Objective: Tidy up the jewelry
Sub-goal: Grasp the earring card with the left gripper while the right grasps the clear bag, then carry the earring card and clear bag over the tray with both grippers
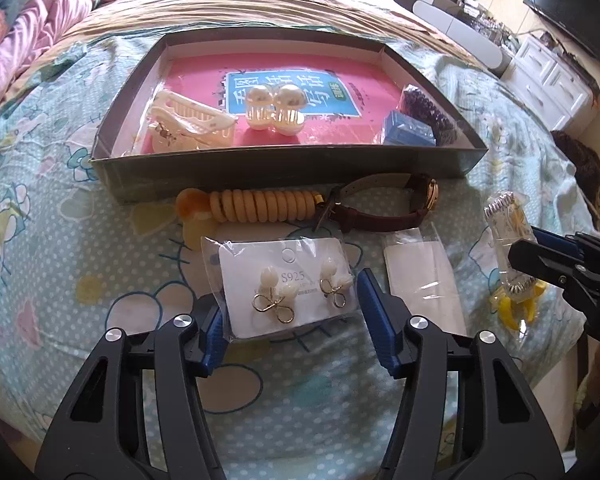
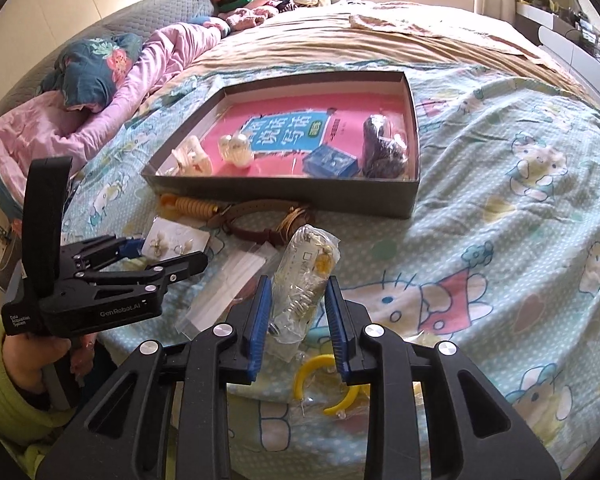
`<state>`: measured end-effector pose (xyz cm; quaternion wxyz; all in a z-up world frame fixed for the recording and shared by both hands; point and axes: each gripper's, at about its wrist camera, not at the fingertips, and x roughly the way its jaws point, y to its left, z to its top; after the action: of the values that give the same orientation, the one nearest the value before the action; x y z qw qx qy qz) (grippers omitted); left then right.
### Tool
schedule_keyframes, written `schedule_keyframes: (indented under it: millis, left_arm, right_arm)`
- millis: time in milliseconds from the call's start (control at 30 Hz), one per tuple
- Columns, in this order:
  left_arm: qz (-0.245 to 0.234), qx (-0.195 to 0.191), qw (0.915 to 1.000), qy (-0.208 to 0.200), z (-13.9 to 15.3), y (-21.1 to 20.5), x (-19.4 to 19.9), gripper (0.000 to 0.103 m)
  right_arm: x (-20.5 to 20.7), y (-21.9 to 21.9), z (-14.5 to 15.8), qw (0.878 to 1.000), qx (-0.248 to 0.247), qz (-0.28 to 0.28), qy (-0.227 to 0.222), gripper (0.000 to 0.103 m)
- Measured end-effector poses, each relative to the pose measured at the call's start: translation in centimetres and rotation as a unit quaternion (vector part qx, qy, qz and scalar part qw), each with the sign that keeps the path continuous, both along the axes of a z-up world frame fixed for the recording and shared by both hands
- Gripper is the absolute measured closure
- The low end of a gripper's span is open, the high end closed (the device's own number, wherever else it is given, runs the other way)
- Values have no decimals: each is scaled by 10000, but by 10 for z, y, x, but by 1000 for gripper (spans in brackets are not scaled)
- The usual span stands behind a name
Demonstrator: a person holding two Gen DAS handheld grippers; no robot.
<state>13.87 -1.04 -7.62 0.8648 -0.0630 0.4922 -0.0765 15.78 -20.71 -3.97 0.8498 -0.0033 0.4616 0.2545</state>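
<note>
An open grey box (image 1: 268, 168) (image 2: 414, 128) lies on the bed with hair clips (image 1: 274, 110), a blue case (image 1: 410, 132) and dark beads (image 1: 432, 106) inside. In front lie a yellow spiral hair tie (image 1: 264, 205), a brown watch (image 1: 384, 208) and a bagged earring card (image 1: 286, 284). My left gripper (image 1: 290, 320) is open, its fingers on either side of the card's near end. My right gripper (image 2: 298, 316) is open around a clear bag of earrings (image 2: 304, 276) (image 1: 510, 240), not pressing it.
A flat clear packet (image 1: 424, 276) (image 2: 228, 284) lies between the two bags. Yellow hoop earrings (image 2: 328, 380) lie under the right gripper. Pink bedding and a pillow (image 2: 100, 76) lie at the left; white cabinets (image 1: 548, 76) stand beyond the bed.
</note>
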Motion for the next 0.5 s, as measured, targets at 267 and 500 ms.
schedule_keyframes:
  millis: [267, 500]
  left_arm:
    - [114, -66, 9997, -211, 20, 14, -8, 55]
    - [332, -47, 9987, -380, 38, 29, -6, 55]
  right_arm:
    - [4, 4, 10, 9999, 43, 8, -138, 77]
    - [13, 12, 19, 9995, 172, 97, -251, 77]
